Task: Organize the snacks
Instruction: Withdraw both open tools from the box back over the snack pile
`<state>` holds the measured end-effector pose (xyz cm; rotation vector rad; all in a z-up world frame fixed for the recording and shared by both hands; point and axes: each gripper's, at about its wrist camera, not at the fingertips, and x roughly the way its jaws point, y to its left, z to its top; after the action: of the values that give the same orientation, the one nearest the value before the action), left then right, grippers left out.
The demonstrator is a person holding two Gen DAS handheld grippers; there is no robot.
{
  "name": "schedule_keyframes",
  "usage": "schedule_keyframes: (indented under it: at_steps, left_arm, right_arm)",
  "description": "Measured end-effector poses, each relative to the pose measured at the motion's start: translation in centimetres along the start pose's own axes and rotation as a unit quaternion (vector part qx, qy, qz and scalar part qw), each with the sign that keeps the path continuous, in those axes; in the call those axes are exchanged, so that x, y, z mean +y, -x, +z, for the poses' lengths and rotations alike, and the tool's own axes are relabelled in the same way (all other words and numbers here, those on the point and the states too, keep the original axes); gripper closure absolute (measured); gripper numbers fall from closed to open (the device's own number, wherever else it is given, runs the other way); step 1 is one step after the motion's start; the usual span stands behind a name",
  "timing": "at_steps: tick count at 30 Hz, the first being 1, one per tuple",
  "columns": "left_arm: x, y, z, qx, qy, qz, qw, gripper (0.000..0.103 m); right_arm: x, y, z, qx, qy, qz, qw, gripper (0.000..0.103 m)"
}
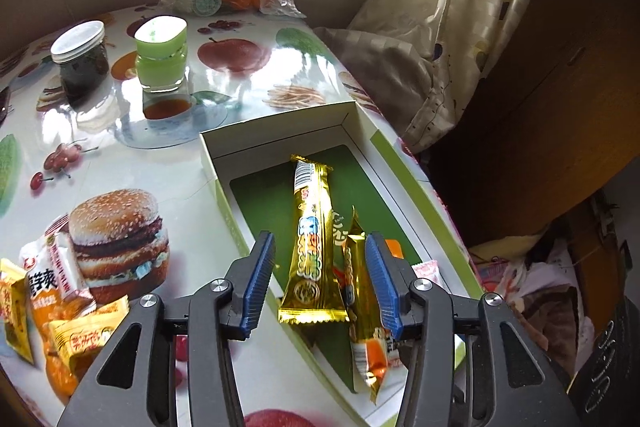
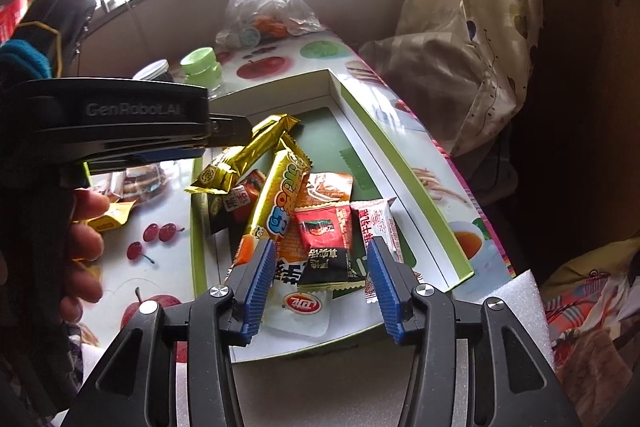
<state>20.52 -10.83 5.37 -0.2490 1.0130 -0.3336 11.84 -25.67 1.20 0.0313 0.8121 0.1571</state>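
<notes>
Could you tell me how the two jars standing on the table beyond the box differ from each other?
The white-lidded jar has a flat round lid and dark contents; the green-lidded jar has a rounded-square lid, and its glass looks green. The white-lidded jar stands further left, the green-lidded one nearer the box. Both stand upright and closed on the fruit-printed table.

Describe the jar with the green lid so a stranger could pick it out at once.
Start at the glossy table printed with fruit and a burger. Behind the open white cardboard box stand two small jars. Take the clear glass one with the rounded lime-green lid; its neighbour, the dark-filled jar, has a flat white lid.
</notes>
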Motion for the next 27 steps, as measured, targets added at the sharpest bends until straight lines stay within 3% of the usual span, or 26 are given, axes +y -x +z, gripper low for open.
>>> schedule_keyframes:
  at_steps: [14,27]
  left_arm:
    - [1.3,6.0,-3.2,-0.047,-0.01,0.038,0.9981,0.055]
    - [3.9,10.1,-6.2,-0.085,0.007,0.088,0.9925,0.055]
  right_arm:
    - [1.0,2.6,-0.2,-0.028,-0.012,0.008,1.0,0.055]
    - [3.5,3.8,0.1,-0.046,0.0,0.045,0.998,0.054]
